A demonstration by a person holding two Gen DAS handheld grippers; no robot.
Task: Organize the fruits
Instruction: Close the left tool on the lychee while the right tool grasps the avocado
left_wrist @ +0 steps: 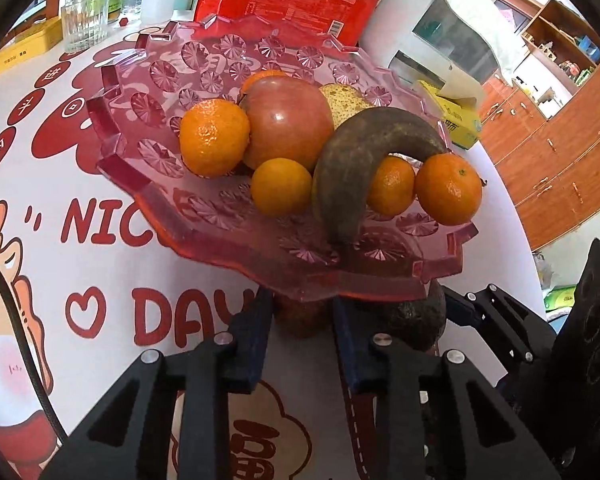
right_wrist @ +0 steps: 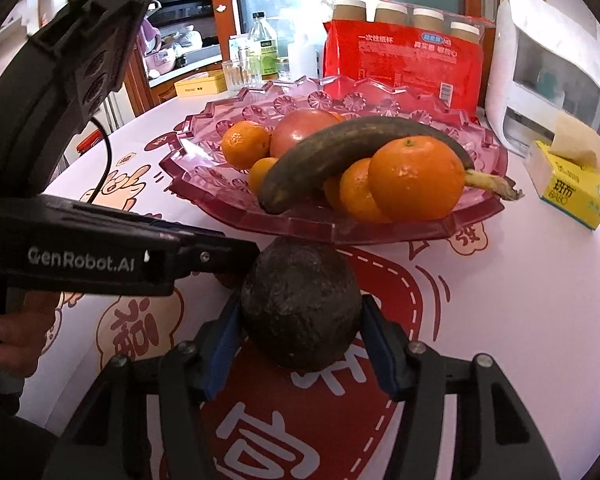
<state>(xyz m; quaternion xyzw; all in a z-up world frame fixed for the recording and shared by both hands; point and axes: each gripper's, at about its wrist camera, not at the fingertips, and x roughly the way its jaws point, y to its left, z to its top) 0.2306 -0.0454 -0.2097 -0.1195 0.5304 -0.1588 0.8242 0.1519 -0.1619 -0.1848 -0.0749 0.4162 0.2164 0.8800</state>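
A pink glass fruit plate (left_wrist: pixel 140 176) (right_wrist: pixel 420 232) holds several oranges (left_wrist: pixel 214 136) (right_wrist: pixel 416 178), a red apple (left_wrist: pixel 288 120) (right_wrist: pixel 300 128), a blackened banana (left_wrist: pixel 340 176) (right_wrist: pixel 340 148) and a speckled pear (left_wrist: pixel 346 100). In front of its near rim, on the table, my left gripper (left_wrist: pixel 302 308) is shut on a small reddish-brown round fruit (left_wrist: pixel 300 320), partly hidden under the rim. Right beside it, my right gripper (right_wrist: pixel 300 304) is shut on a dark, rough avocado (right_wrist: pixel 300 304) (left_wrist: pixel 416 320). The left gripper (right_wrist: pixel 220 256) comes in from the left in the right wrist view.
Behind the plate stand a red pack of paper cups (right_wrist: pixel 404 64), a white appliance (right_wrist: pixel 548 92), a yellow tissue box (right_wrist: pixel 568 192), a drinking glass (left_wrist: pixel 84 20), bottles (right_wrist: pixel 264 52) and a yellow tin (right_wrist: pixel 200 84). A person's hand (right_wrist: pixel 16 344) holds the left gripper.
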